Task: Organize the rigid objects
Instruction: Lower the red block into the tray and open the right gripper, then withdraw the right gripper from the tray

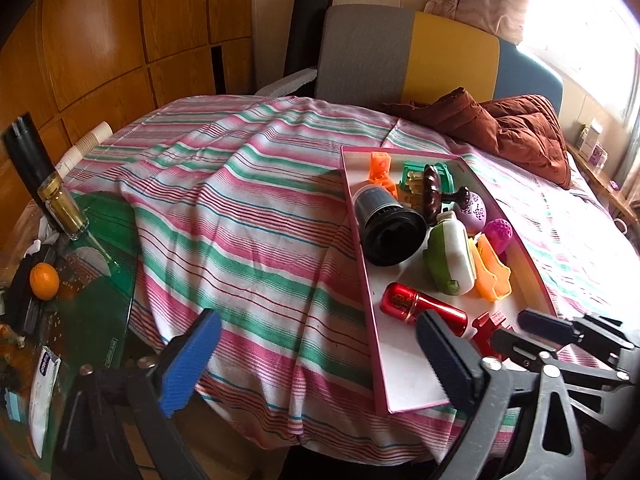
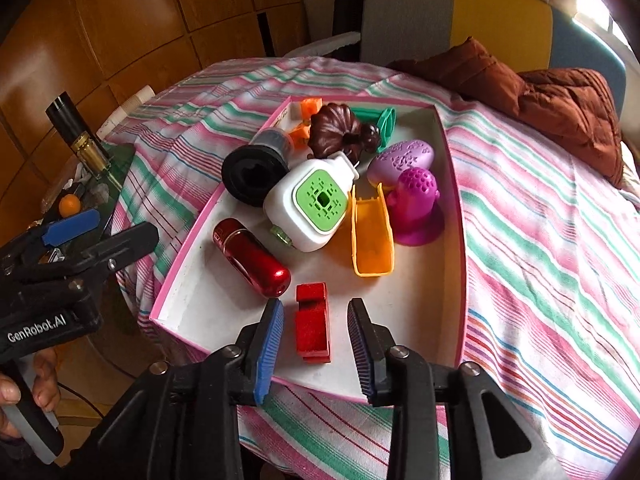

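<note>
A pink-rimmed white tray (image 2: 451,200) lies on the striped tablecloth (image 2: 540,240). In it lie a red block (image 2: 313,322), a red metal cylinder (image 2: 252,258), a white-and-green gadget (image 2: 308,204), an orange open case (image 2: 372,240), a magenta suction toy (image 2: 416,200), a purple egg (image 2: 400,160), a black cup (image 2: 256,172) and a brown hair piece (image 2: 336,128). My right gripper (image 2: 316,344) stands open astride the red block, with a gap at each pad. My left gripper (image 1: 316,364) is open wide over bare cloth, left of the tray (image 1: 360,248), with nothing between its fingers.
A brown jacket (image 2: 560,96) is bunched at the table's far right, before a grey-and-yellow chair (image 1: 400,52). On a green glass side table (image 1: 100,280) at the left stand a dark bottle (image 1: 44,176) and an orange (image 1: 44,280). A hand (image 2: 24,384) grips the left gripper's handle.
</note>
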A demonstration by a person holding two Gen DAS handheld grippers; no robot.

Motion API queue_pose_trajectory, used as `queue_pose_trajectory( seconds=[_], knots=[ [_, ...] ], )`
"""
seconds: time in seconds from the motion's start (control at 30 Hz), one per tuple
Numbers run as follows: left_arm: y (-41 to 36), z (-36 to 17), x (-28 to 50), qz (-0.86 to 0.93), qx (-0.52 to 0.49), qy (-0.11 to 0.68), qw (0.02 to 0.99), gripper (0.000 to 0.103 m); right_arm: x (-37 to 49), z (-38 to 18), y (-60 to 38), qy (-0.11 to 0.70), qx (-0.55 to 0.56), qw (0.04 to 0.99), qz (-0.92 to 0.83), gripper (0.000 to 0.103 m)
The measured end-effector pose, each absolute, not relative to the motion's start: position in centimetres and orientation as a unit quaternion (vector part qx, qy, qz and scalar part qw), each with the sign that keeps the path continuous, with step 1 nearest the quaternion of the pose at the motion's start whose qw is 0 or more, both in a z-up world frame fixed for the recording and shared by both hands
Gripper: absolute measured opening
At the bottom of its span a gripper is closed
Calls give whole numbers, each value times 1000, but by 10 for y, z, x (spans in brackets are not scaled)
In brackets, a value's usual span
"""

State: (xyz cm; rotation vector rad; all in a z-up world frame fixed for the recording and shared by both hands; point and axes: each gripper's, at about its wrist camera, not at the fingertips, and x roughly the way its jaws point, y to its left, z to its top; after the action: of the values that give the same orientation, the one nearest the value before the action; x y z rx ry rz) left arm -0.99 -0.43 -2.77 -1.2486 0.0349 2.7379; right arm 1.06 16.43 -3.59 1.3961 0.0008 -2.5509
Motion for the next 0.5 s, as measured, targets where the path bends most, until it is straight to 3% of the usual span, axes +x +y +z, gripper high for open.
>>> queue_pose_trajectory(
  seconds=[0.5],
  knots=[
    [11,-9,9,925,-379,20,35,103,22,-10,186,-33,416,29,-908,40]
  ],
)
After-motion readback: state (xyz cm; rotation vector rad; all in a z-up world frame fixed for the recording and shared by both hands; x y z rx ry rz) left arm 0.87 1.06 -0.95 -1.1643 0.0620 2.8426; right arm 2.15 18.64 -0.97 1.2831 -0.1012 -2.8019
